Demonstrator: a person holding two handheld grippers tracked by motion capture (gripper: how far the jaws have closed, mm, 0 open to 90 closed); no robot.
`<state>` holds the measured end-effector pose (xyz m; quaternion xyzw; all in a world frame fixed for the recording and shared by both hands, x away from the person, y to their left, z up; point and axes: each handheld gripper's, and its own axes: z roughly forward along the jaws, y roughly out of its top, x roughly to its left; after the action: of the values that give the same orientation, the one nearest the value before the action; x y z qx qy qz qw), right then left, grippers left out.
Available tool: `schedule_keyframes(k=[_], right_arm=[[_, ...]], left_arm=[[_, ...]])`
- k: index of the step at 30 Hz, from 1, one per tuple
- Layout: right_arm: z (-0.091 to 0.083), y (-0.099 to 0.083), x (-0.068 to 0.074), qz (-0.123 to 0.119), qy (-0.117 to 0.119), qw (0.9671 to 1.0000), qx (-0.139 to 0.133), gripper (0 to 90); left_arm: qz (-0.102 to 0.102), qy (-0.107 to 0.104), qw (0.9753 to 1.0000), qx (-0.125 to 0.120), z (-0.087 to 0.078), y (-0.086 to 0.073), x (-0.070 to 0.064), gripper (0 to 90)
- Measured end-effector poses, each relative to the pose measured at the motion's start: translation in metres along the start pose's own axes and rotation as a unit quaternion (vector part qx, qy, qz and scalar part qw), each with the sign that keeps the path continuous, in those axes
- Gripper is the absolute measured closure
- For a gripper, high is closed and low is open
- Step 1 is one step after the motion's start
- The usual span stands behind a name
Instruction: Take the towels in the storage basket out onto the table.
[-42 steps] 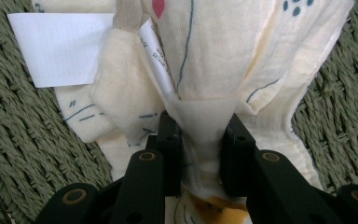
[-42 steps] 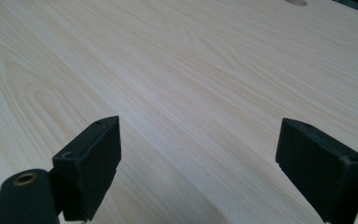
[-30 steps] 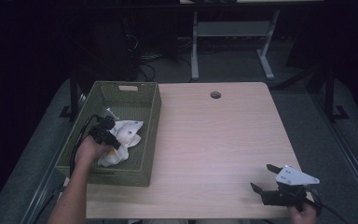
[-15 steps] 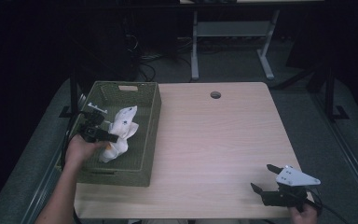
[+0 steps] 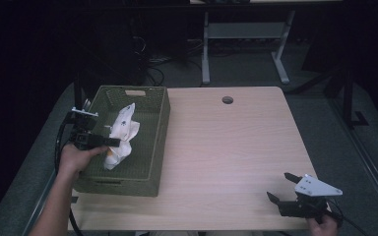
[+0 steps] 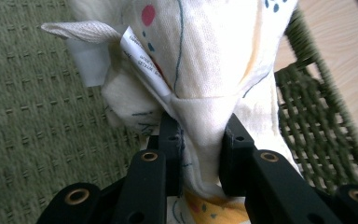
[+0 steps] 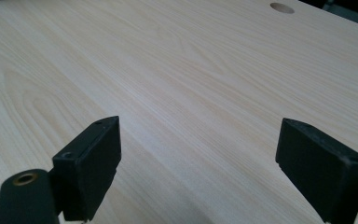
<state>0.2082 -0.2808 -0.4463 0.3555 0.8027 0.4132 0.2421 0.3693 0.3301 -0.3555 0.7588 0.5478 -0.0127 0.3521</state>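
One cloth [image 5: 120, 135], one basket [image 5: 150, 169], one worktop [image 5: 226, 147], two grippers. The left gripper [image 5: 109, 142] sits over the basket's left side, held by the person's left hand [image 5: 76, 158], a cable looping off its back. Its fingers [image 6: 170, 140] are clamped on the cloth: in the left gripper view a bunched fold of cream fabric is pinched between the two black pads, with a white care label [image 6: 142, 58] sticking out just above the grip. The cloth is cream with small blue, red and yellow prints. It hangs up inside the basket, top corner poking above the rim, lower end down near the basket floor; contact with the floor can't be told. The basket is olive green, woven, rectangular, with one handle slot visible in the far wall, standing on the worktop's left edge.

The right gripper [image 5: 280, 189] is at the near right corner of the worktop, well apart from the basket, grey three-cornered plate on top, held by the right hand [image 5: 322, 226]. Its fingers [image 7: 98, 161] are spread wide with nothing between them, bare wood below in the right gripper view. One round hole [image 5: 227, 100] sits near the worktop's far edge. The room beyond is dark, with one pale frame on the floor behind.
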Motion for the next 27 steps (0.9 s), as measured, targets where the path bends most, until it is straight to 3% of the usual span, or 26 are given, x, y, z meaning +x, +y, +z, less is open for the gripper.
schedule_keyframes(k=[8, 11, 17, 24, 27], right_arm=[[0.001, 0.001, 0.002, -0.003, 0.0, 1.0, 0.0, 13.7], [0.0, 0.002, 0.003, -0.003, -0.001, 1.0, 0.0, 13.7], [-0.001, 0.002, 0.002, -0.003, -0.002, 1.0, -0.002, 13.7], [-0.001, 0.002, 0.002, -0.004, -0.002, 1.0, -0.002, 13.7], [-0.001, 0.002, 0.002, -0.005, -0.001, 1.0, -0.003, 13.7]], left_arm=[[-0.01, -0.044, 0.9983, -0.036, -0.009, -0.004, 0.004, 74.8], [-0.022, -0.071, 0.9959, -0.052, -0.012, -0.006, 0.006, 74.8], [-0.04, -0.103, 0.991, -0.075, -0.018, -0.009, 0.01, 74.8], [-0.048, -0.122, 0.9875, -0.087, -0.02, -0.009, 0.011, 74.8], [-0.047, -0.127, 0.987, -0.087, -0.018, -0.009, 0.008, 74.8]])
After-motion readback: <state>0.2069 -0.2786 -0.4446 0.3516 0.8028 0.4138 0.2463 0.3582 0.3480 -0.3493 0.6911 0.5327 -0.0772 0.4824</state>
